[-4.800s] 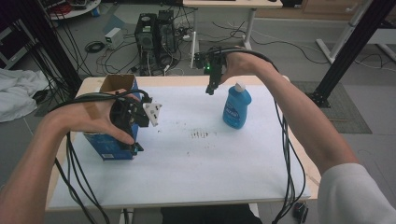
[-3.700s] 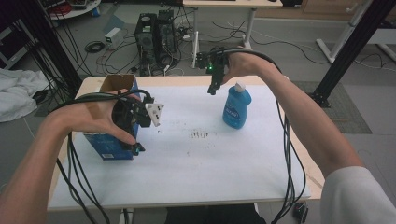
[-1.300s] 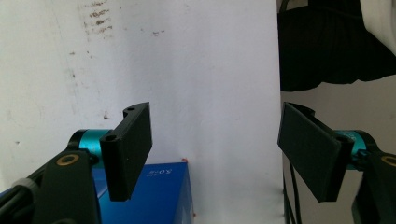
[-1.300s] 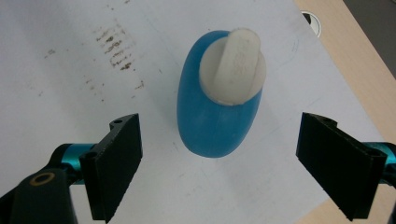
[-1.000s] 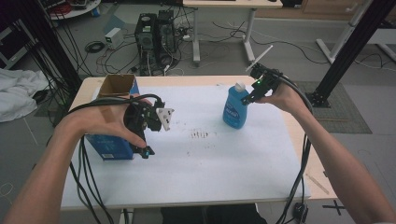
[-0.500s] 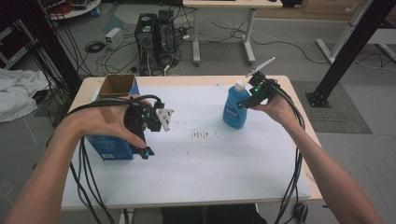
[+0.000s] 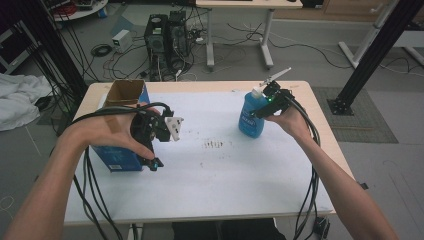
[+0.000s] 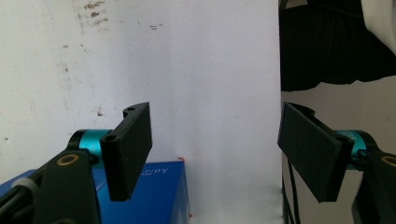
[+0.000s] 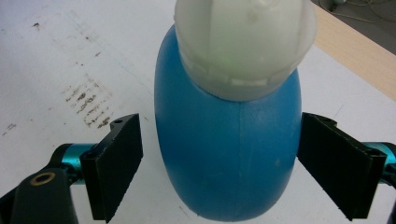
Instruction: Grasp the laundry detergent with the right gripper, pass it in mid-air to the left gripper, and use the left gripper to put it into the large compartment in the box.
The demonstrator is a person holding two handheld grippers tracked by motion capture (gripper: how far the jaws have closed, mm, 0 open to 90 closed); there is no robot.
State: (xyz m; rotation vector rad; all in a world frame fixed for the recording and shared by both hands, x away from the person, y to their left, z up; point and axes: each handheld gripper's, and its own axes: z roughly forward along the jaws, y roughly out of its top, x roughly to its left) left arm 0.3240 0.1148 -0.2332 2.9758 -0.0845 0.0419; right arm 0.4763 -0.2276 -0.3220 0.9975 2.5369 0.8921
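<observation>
Right gripper (image 9: pixel 219 168) has lowered, open, straddling blue bottle (image 9: pixel 229 154).

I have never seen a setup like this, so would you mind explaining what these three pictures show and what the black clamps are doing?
A person sits at a white table holding a hand-operated two-jaw gripper in each hand. The high view looks down from above the person; the other two come from cameras riding on each gripper, looking along its black jaws. On the table stand a blue cardboard box with an open top, at the left, and a blue bottle with a white cap, at the right. The left gripper hangs open over the table beside the box, holding nothing. The right gripper has its jaws either side of the bottle, with a gap on the left and the right pad about at the bottle, so nothing is gripped yet.
</observation>
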